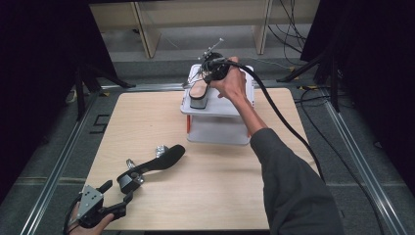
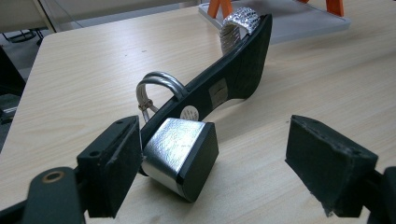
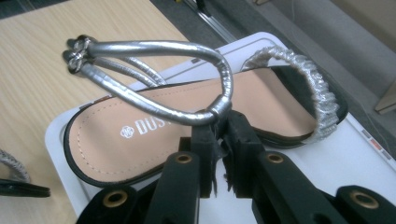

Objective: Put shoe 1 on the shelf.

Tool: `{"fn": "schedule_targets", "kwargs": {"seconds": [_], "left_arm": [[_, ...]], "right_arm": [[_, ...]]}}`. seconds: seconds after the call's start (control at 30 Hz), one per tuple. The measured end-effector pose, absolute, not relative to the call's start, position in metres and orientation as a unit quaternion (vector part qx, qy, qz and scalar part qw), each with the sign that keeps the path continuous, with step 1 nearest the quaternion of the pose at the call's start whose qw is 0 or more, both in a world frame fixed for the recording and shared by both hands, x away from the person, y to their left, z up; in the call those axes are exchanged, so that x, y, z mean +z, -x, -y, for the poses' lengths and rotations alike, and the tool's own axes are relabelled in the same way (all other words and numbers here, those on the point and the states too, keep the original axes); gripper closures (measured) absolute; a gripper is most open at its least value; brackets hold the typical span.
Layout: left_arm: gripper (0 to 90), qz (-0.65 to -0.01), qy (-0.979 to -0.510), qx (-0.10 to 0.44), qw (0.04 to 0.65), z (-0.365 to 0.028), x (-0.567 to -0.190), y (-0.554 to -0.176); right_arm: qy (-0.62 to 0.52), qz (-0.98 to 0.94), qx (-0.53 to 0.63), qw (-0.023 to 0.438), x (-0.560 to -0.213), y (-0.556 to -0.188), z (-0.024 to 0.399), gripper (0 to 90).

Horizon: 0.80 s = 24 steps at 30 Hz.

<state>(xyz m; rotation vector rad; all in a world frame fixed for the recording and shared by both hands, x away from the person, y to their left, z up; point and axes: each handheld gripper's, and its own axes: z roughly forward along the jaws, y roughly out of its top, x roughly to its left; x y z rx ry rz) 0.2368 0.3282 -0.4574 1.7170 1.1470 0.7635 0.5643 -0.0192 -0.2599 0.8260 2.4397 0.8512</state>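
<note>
Right tool sets one sandal on the white rack at the bench's far edge.
Right tool (image 3: 219, 140), clamped on the sandal's (image 3: 187, 116) silver strap (image 3: 154, 49), should lower it flat on the rack (image 1: 215, 115); left tool (image 2: 212, 163) gapes around the second sandal's (image 2: 224, 79) heel.

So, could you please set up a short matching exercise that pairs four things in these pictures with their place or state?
Things:
1. left gripper
2. right gripper
3. sandal on its side
4. upright sandal

Places or states:
A. on the white stand
B. on the wooden table
C. open, jaws either side of a silver block heel
D. shut on a silver strap

Pairs: 1-C, 2-D, 3-B, 4-A
</note>
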Motion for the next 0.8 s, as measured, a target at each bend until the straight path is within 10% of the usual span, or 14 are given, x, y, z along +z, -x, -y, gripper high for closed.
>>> {"fn": "schedule_targets", "kwargs": {"seconds": [0.8], "left_arm": [[18.0,-0.465,-0.694,0.308,0.454,-0.329,-0.457,-0.237]], "right_arm": [[-0.264,-0.899,0.285,0.205,-0.258,-0.551,0.043,82.9]]}}
